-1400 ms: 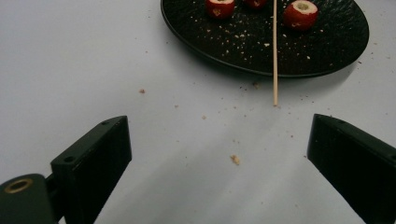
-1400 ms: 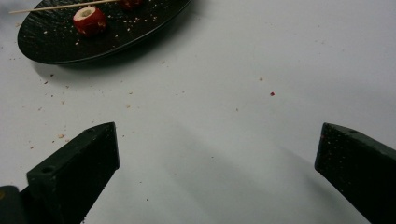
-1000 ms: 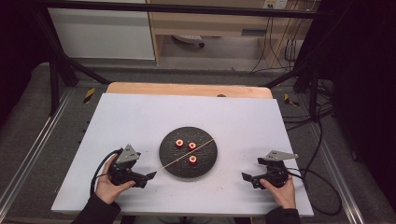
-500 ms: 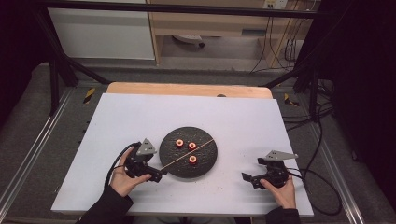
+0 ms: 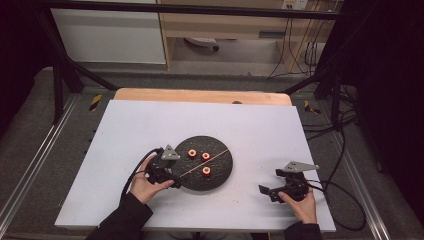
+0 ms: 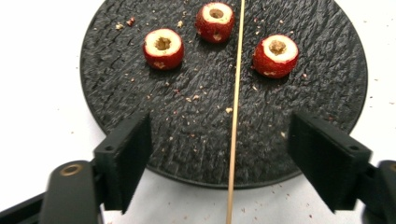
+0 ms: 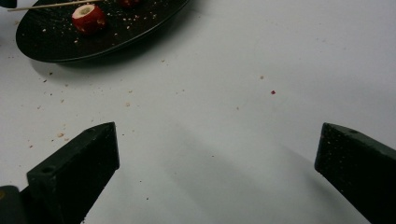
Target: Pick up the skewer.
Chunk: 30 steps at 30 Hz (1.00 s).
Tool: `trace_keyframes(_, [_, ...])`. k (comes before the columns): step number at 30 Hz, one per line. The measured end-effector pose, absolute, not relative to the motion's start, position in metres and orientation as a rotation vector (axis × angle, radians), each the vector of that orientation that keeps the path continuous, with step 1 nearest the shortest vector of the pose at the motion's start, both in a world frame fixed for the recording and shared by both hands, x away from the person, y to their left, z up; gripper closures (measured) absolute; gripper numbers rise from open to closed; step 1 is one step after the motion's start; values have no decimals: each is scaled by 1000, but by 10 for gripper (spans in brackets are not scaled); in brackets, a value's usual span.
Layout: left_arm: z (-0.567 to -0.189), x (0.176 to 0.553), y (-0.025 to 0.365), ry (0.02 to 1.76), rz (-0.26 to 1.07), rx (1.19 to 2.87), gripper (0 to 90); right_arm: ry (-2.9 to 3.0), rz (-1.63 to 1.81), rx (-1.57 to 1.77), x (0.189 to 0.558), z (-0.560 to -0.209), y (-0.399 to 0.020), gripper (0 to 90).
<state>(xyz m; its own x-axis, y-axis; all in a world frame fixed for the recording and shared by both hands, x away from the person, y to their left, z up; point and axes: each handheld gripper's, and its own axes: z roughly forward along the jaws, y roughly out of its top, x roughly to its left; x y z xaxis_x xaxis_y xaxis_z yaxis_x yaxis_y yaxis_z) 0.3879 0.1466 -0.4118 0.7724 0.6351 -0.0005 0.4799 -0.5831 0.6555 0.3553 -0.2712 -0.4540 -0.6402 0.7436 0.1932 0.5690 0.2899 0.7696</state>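
Note:
A black round plate [image 5: 222, 167] sits mid-table with three cored red fruit pieces [image 5: 192, 153] on it. A thin wooden skewer [image 5: 222, 152] lies across the plate. My left gripper [image 5: 176, 176] is at the plate's left rim. In the left gripper view the plate [image 6: 196, 121], the fruit pieces [image 6: 163, 48] and the skewer [image 6: 236, 93] lie ahead. The left gripper [image 6: 224, 140] has just been closing; the skewer's near end runs between its jaws, untouched by either pad. My right gripper [image 5: 270, 182] rests open on the table at right, with nothing in it [image 7: 219, 140].
The white table top [image 5: 150, 125] carries scattered crumbs around the plate. In the right gripper view the plate [image 7: 116, 32] is far off at upper left with one fruit piece [image 7: 88, 18]. A wooden strip [image 5: 200, 95] edges the table's far side.
My left gripper has moved right, up to the plate's rim and around the skewer's end. The right gripper has stayed where it was.

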Motion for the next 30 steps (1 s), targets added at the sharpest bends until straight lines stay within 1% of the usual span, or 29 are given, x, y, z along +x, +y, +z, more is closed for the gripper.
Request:
trace_keyframes(2, [-413, 390, 144, 832, 305, 2318, 242, 2353, 1271, 1219, 355, -454, -271, 6])
trace_keyframes(5, [-414, 393, 140, 826, 299, 2332, 289, 2354, 1271, 1217, 355, -454, -271, 6])
trace_keyframes(12, [-417, 398, 132, 820, 267, 2376, 437, 2354, 1275, 1218, 355, -454, -271, 6])
trace_keyframes(13, [-417, 399, 131, 820, 266, 2383, 480, 2355, 1274, 1215, 356, -454, -271, 6])
trace_keyframes(14, [-417, 399, 130, 818, 262, 2391, 480, 2355, 1274, 1215, 356, -454, -271, 6])
trace_keyframes(17, [-417, 400, 126, 808, 260, 2412, 545, 2356, 1274, 1217, 356, -455, -271, 6])
trace_keyframes(18, [-417, 401, 125, 803, 260, 2419, 580, 2356, 1275, 1217, 356, -454, -271, 6])
trace_keyframes(20, [-417, 401, 123, 799, 262, 2434, 594, 2356, 1276, 1217, 356, -454, -271, 6])
trace_keyframes(27, [-416, 403, 118, 785, 249, 2461, 709, 2358, 1279, 1221, 355, -454, -271, 6])
trace_keyframes(30, [-416, 404, 116, 780, 246, 2474, 737, 2359, 1274, 1218, 356, -454, -271, 6])
